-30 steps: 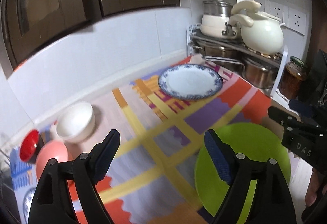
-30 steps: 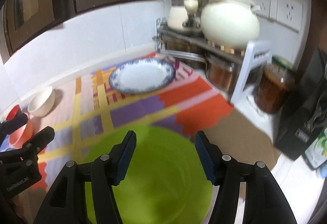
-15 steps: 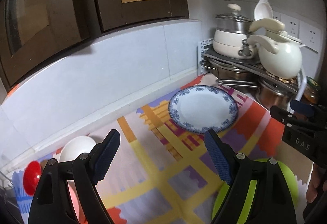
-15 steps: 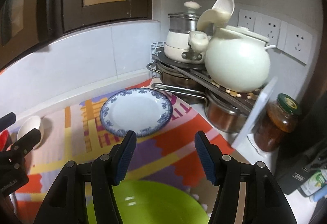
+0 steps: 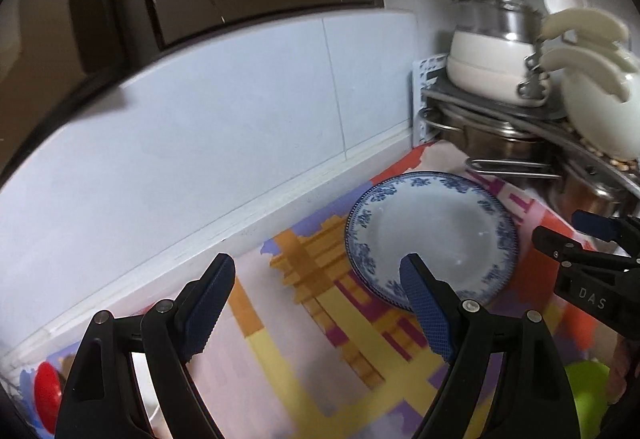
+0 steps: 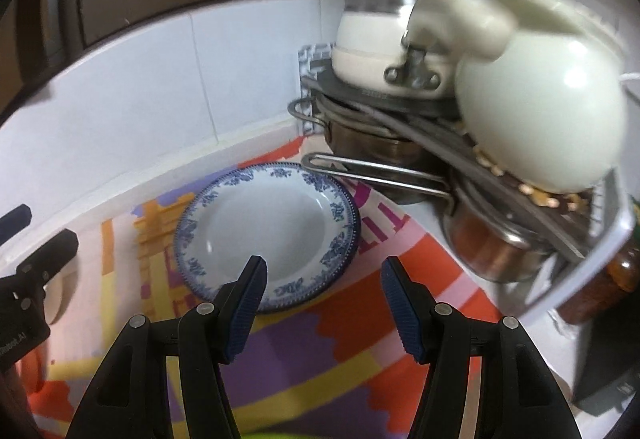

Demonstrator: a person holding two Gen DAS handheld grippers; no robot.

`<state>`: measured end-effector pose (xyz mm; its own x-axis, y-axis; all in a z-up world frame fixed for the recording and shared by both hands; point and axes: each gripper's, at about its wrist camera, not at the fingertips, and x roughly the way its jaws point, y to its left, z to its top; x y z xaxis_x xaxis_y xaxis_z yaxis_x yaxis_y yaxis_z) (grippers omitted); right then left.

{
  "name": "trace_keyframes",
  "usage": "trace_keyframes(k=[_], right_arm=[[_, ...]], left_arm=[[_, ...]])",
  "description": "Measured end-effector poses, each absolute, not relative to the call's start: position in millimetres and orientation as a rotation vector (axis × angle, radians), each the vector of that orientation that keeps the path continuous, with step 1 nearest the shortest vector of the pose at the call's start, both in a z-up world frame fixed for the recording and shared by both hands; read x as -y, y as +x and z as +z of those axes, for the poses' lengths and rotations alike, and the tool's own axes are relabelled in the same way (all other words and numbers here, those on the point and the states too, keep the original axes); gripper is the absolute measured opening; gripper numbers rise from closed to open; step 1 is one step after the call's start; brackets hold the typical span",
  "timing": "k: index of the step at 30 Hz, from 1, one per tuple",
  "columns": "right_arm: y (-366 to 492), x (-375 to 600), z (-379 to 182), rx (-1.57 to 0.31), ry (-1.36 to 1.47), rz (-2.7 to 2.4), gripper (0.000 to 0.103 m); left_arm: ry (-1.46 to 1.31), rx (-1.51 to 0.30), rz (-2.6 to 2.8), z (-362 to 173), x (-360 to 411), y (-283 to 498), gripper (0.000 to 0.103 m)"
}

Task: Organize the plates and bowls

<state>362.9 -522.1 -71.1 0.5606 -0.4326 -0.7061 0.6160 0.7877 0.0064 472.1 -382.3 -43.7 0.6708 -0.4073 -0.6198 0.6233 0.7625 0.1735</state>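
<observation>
Blue-rimmed plate beside pot rack

We see a white plate with a blue floral rim lying flat and empty on the patterned surface, just ahead of our right gripper and ahead-right of our left gripper. A lime-green plate shows only as an edge, below and to the right of our left gripper. A red bowl sits far to its left, tilted, beside a white bowl mostly hidden behind that gripper.
</observation>
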Motion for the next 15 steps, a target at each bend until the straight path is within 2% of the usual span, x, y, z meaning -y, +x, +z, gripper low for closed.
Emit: trace_keyframes(k=[15], right_arm=[[427, 569, -129, -0.870, 0.243, -0.638, 0.060]], left_arm=[[0.424, -0.635, -0.613, -104, 429, 538, 0.082]])
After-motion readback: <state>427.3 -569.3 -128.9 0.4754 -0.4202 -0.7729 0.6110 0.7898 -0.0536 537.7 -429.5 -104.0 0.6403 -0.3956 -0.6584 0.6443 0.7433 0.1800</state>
